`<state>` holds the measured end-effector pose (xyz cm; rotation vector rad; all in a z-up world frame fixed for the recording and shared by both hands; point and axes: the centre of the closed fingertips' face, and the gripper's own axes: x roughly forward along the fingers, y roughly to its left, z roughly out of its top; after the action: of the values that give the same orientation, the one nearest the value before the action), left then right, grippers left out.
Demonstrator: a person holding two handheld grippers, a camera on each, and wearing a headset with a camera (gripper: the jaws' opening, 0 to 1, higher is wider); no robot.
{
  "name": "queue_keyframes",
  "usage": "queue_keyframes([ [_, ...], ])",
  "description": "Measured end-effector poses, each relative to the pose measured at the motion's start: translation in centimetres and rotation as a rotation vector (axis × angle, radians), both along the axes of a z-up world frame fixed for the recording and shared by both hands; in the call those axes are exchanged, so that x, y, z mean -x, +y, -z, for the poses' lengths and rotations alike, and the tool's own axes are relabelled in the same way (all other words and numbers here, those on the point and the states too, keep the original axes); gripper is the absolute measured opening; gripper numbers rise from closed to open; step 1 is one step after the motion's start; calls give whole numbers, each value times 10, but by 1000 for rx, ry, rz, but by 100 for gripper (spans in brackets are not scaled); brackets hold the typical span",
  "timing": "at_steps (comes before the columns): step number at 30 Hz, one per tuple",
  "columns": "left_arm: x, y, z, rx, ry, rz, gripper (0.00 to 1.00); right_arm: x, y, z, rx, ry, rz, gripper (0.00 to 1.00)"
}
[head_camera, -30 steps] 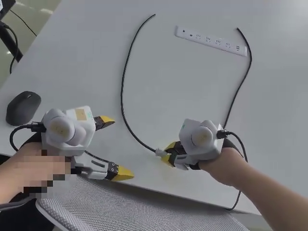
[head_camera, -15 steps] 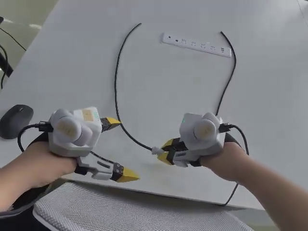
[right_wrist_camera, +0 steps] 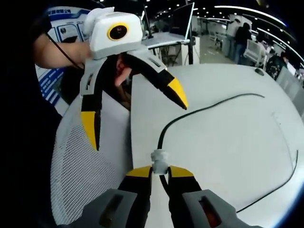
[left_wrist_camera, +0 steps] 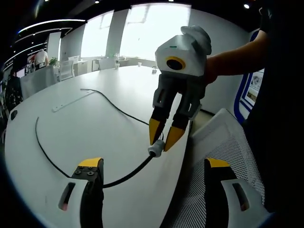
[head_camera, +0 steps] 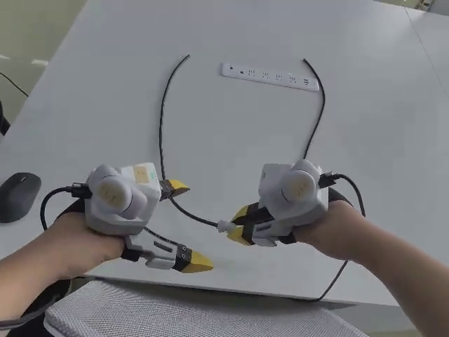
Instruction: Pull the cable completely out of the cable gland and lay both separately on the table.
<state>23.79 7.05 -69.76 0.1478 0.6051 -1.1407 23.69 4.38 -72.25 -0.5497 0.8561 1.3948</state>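
Right gripper [right_wrist_camera: 160, 172]: jaws closed on the white cable gland [right_wrist_camera: 160, 160], which protrudes just beyond their yellow tips, by the near edge of the table [head_camera: 231, 119]. The black cable [head_camera: 162, 126] is seated in the gland and trails away from those tips across the tabletop. Left gripper [head_camera: 188, 225]: jaws spread wide, holding nothing. The gland lies ahead of them, between the two jaws. The cable passes close beside one jaw; contact cannot be confirmed.
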Motion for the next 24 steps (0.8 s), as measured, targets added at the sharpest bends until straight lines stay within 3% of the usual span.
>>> queue_keyframes([
  [6,-1,-5,2,18,5,18,83,6,-4,-6,22,-13,-35,7],
  [14,3,-16,-3,89,38,45,68,10,-8,-16,26,-23,-61,7],
  [24,4,-32,-8,134,30,82,57,13,-14,-25,33,-32,-91,7],
])
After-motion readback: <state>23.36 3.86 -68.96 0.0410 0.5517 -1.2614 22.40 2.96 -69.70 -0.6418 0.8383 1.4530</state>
